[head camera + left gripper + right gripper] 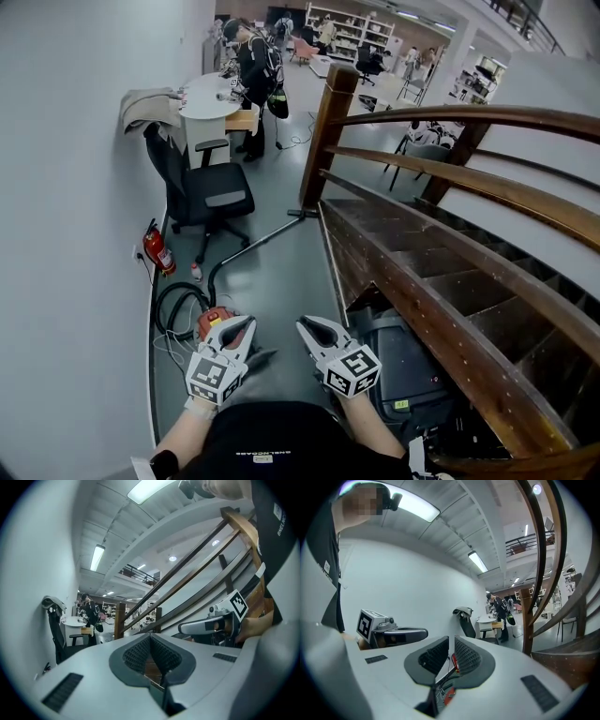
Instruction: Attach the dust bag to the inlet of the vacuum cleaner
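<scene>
1. The wooden staircase (441,272) climbs away at your 2 o'clock and walls in your right side, so the working room is the strip of floor (281,272) straight ahead.
2. The office chair (202,192) stands against the wall, far off at 11 o'clock, clear of that strip.
3. A black container (408,361) is tucked under the stairs at your 3 o'clock. Its contents are hidden.
4. The vacuum cleaner (210,320), red-bodied, sits on the floor close in at 11 o'clock, partly behind your left hand. Its hose (178,302) is coiled beside it toward the wall, which keeps it out from underfoot. The inlet is not visible.
5. Your left gripper (249,323) has its jaws closed tip to tip on nothing.
6. Your right gripper (303,324) has its jaws closed but for a hairline slit, and they are empty too. You hold both grippers level and side by side, reaching for nothing.
7. No view shows the dust bag. That fits a bag already seated inside the vacuum, or one lying out of sight.
</scene>
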### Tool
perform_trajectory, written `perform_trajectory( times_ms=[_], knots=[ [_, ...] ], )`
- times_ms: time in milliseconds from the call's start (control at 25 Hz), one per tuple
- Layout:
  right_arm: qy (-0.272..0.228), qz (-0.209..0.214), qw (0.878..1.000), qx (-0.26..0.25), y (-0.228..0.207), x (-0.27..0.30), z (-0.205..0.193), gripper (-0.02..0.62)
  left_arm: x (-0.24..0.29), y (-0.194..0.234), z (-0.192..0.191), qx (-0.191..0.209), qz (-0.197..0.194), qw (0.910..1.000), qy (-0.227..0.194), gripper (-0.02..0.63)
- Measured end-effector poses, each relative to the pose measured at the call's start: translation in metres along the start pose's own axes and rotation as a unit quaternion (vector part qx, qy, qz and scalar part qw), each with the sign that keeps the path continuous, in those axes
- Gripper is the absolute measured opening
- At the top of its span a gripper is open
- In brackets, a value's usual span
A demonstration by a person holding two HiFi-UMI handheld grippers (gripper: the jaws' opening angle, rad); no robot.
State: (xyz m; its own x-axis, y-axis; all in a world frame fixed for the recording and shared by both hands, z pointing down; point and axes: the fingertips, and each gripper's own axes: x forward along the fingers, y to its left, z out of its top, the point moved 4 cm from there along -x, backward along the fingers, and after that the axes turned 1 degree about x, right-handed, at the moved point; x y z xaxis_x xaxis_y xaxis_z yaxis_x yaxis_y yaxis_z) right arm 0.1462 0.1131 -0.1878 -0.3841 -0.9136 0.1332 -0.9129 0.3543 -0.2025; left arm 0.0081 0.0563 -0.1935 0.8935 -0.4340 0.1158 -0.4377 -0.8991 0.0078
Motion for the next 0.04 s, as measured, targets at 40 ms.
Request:
perform_trajectory(
  times_ms=[40],
  knots=[
    [0.000,0.000,1.000,0.000,-0.0003,-0.0007,-0.0003,0.057,0.0000,-0.0008,-0.0001,-0.004,-0.003,1.0000,-0.001,0.015]
  ],
)
